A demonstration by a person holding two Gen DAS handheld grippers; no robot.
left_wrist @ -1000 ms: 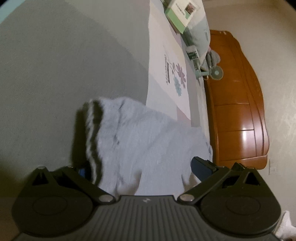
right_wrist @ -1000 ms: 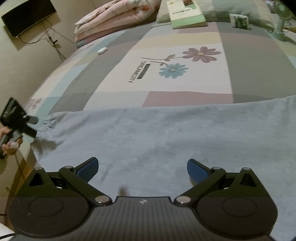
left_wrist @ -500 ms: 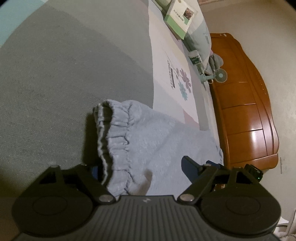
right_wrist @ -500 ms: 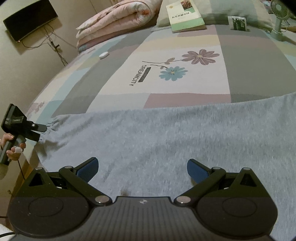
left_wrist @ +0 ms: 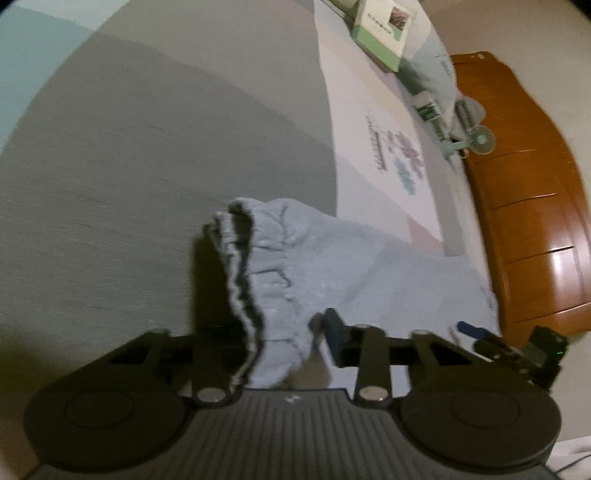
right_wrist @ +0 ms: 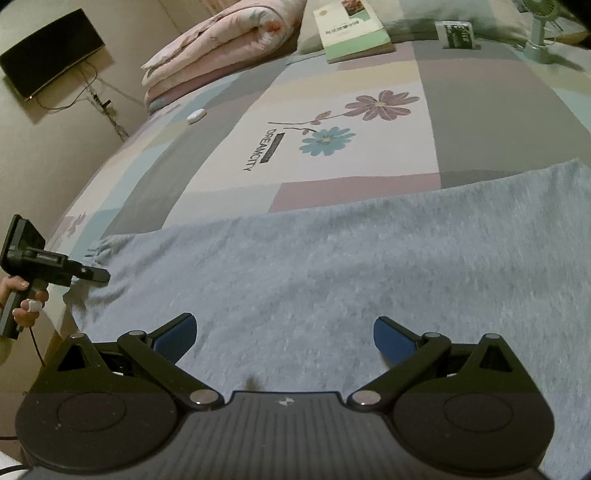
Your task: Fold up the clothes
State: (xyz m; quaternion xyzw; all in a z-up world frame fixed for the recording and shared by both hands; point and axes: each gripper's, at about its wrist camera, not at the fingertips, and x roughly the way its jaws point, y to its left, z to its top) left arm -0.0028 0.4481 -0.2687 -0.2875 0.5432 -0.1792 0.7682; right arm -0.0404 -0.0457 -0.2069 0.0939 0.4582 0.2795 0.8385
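Closing on the gathered waistband of the grey garment (left_wrist: 295, 280) at the bed's (right_wrist: 480, 92) near-left corner, the left hand-held gripper (left_wrist: 291, 343) narrows; the right hand-held gripper (right_wrist: 284, 332) hovers wide over the spread cloth.

Readable text: "DREAMCITY" printed on the bedsheet (right_wrist: 207, 162), running sideways on the white panel just left of the blue flower (right_wrist: 327, 141), mid-distance. Same print shows in the left wrist view but too blurred to read. Book (right_wrist: 351, 31) at the far end has cover lettering, too small to make out. Small box (right_wrist: 457, 35) far right: print illegible.
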